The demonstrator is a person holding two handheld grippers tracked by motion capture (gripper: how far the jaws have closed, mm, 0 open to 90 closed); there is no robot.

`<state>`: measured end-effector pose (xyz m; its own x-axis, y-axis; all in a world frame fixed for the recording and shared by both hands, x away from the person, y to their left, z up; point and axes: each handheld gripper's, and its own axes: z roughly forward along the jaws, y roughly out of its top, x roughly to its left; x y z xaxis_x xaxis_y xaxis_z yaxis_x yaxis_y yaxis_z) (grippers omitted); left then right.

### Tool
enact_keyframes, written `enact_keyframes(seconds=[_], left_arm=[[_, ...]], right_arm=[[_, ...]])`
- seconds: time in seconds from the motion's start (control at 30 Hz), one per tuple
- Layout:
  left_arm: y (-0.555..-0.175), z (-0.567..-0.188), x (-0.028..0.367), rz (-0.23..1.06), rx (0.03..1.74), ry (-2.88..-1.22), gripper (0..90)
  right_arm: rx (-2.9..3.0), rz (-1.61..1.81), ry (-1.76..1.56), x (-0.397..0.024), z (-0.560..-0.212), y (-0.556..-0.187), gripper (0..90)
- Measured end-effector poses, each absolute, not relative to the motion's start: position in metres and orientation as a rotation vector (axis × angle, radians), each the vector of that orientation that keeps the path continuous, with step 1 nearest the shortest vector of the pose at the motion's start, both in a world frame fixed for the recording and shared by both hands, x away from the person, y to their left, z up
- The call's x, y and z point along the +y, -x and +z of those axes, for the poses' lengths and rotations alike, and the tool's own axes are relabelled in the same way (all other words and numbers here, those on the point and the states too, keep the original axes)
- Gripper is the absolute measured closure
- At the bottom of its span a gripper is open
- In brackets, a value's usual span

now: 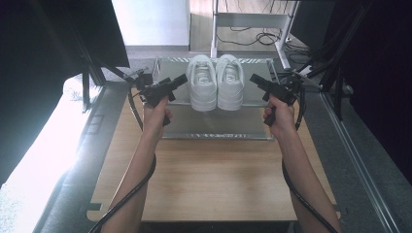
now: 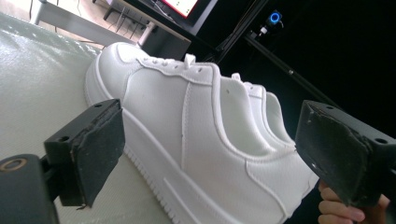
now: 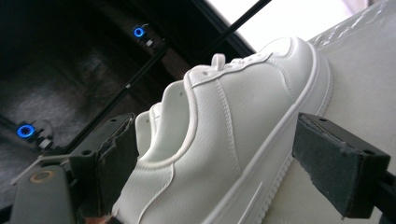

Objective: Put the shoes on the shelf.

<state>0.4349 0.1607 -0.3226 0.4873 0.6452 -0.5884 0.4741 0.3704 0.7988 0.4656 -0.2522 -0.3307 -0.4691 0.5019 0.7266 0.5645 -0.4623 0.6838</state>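
Two white shoes stand side by side on a grey tray (image 1: 214, 127) at the far end of the wooden table (image 1: 209, 174), toes pointing away from the person. The left shoe (image 1: 202, 82) and the right shoe (image 1: 230, 81) touch each other along their inner sides.

The left gripper (image 1: 180, 80) is just beside the outer side of the left shoe, and the right gripper (image 1: 256, 80) is just beside the outer side of the right shoe. Both have their jaws spread wide and hold nothing. In the left gripper view the left shoe (image 2: 196, 140) lies between the pads but they do not press it. It is the same for the right shoe (image 3: 224, 149) in the right gripper view.

I think the shoes are light and quite stiff at the sole, but the smooth upper is softer and maybe a little slippery. A good place to take hold seems to be the heel or the thick sole edge, where the pads find firm material. The collar would probably bend.

The tray surface looks smooth and a bit shiny, so a shoe may slide if it is pushed. Around the table the room is dark, with black frames on both sides, cables on the floor behind, and strong light at the left.
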Motion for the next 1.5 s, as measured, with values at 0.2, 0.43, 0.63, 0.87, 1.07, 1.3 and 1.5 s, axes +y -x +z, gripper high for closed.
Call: enact_keyframes(seconds=[0.2,0.43,0.63,0.87,1.07,1.3,1.5], left_arm=[[-0.426,-0.327,0.166,0.136,1.119,-1.264,7.5],[-0.410,-0.332,0.171,0.164,1.090,-1.292,7.9],[-0.396,-0.336,0.174,0.180,1.064,-1.316,7.9],[-0.379,-0.348,0.179,0.186,1.049,-1.339,7.8],[-0.366,-0.360,0.183,0.188,1.041,-1.358,7.4],[-0.352,-0.370,0.186,0.211,1.036,-1.388,7.0],[-0.331,-0.385,0.189,0.238,1.026,-1.409,7.2]], right_arm=[[-1.655,-2.133,1.554,-0.257,-0.335,-0.456,12.5],[-1.686,-2.136,1.488,-0.261,-0.338,-0.440,12.1],[-1.686,-2.127,1.441,-0.265,-0.341,-0.426,13.4],[-1.711,-2.088,1.411,-0.276,-0.354,-0.414,13.8],[-1.718,-2.077,1.399,-0.287,-0.366,-0.402,13.1],[-1.802,-2.067,1.402,-0.298,-0.372,-0.386,13.0],[-1.942,-1.999,1.386,-0.306,-0.387,-0.367,13.1]])
